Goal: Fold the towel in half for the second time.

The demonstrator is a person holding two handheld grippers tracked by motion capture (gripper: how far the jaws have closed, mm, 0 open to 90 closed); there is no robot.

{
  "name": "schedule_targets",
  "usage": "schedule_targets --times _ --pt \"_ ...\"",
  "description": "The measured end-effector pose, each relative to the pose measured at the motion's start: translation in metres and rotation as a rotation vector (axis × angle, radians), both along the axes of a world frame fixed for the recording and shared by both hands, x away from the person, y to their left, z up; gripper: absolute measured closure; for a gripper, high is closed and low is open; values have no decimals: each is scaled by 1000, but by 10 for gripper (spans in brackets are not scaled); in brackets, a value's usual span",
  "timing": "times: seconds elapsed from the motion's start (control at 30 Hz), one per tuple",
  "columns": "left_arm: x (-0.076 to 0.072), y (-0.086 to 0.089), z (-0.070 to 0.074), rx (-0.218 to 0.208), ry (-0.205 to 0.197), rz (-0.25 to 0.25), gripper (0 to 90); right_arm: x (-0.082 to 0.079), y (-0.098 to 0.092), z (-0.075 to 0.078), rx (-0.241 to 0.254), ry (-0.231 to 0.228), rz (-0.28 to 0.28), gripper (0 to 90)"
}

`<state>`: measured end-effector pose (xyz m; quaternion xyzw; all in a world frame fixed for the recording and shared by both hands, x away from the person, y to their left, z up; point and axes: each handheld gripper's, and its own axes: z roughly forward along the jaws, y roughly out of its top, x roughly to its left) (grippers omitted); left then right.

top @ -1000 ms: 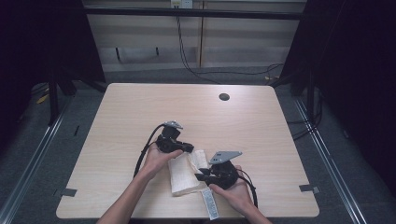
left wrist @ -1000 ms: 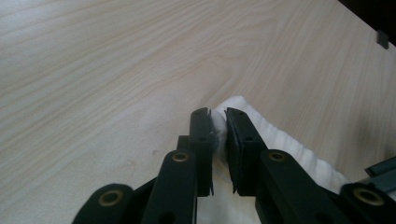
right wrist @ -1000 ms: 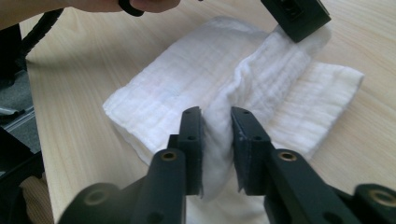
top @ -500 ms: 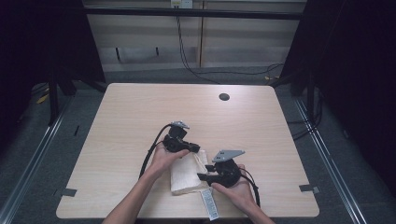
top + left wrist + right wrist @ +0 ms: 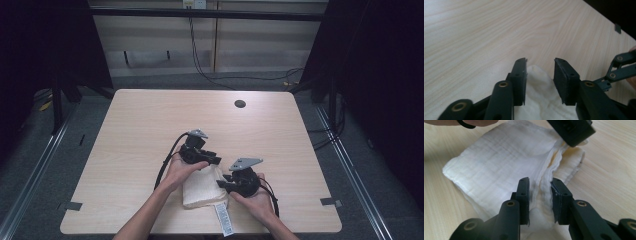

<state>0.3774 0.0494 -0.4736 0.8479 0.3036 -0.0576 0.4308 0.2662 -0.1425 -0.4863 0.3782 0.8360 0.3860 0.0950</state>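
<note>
left gripper (image 5: 214,161): jaws just opened up, standing apart over the cloth's far corner, not pinching it

cloth (image 5: 202,187): folded white one, near the table (image 5: 135,125) front edge, between both hands

right gripper (image 5: 539,188): just narrowed, jaws pinching the cloth's bunched edge

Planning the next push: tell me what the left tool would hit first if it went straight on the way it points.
Likely the other tool, off to one side ahead. The left tool straddles the white cloth edge; directly ahead lies bare table. Depth is unclear.
</note>
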Motion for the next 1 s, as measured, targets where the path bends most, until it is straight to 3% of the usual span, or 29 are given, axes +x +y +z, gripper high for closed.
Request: schedule_targets --times 0.13,0.23,0.37,0.57,0.67,0.73,0.83,0.9,1.0 --pt "-1 3 3 11 -11 14 514 -1 -4 2 -6 -8 -29 689" --pt "-5 8 8 41 -29 24 507 -2 -8 4 -35 -21 -53 651" --pt "-12 15 16 26 -55 21 464 -2 -13 8 -46 -40 -90 569" --pt "-18 33 35 61 -101 41 447 4 -25 19 2 -58 -115 474" --pt "-23 46 42 60 -123 48 449 5 -33 21 -3 -52 -120 439" --pt "-27 53 44 59 -129 48 429 4 -39 22 6 -50 -129 425" --pt "-35 68 43 92 -140 49 417 3 -51 26 31 -60 -142 397" --pt "-39 78 41 120 -144 72 445 2 -58 29 36 -61 -145 383" --pt "-44 94 37 126 -136 94 438 -1 -66 32 28 -64 -144 367"
